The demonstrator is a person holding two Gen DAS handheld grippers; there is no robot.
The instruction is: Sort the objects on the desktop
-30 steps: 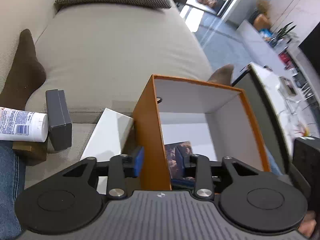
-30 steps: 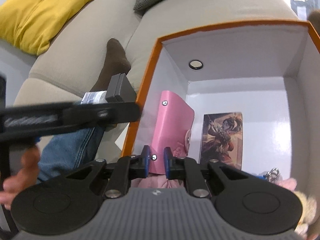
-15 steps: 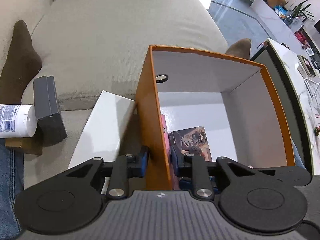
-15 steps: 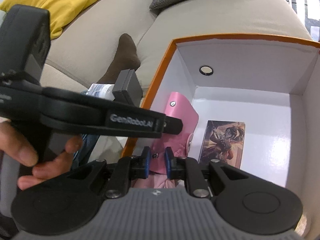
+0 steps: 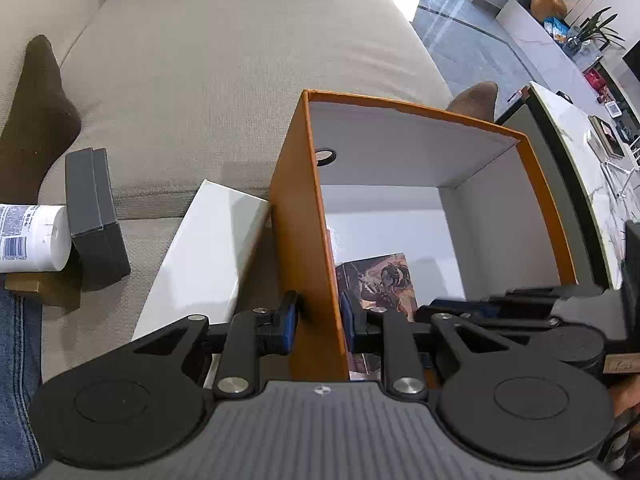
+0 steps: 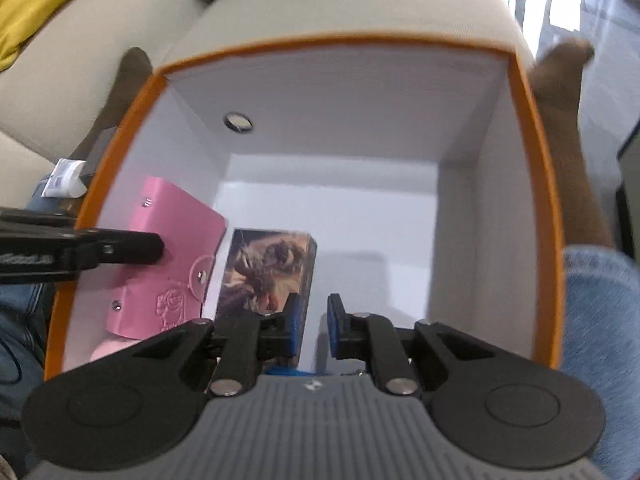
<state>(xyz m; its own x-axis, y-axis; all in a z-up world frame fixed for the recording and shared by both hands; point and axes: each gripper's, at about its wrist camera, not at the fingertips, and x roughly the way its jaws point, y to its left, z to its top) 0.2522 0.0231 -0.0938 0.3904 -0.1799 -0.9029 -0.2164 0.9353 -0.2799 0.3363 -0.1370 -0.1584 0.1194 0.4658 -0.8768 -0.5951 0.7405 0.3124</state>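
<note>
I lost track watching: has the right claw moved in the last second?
Yes. The right claw slid rightward inside the orange box, from its left wall and the pink wallet to the middle, past the picture card.

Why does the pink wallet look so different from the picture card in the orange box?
The pink wallet is plain pink with snap buttons and leans against the box's side wall. The picture card has printed artwork and lies flat on the floor. Both are inside the same box, side by side.

Orange box (image 6: 532,184) right half floor bare; pink wallet (image 6: 176,256), picture card (image 6: 268,268) crowd left.
</note>
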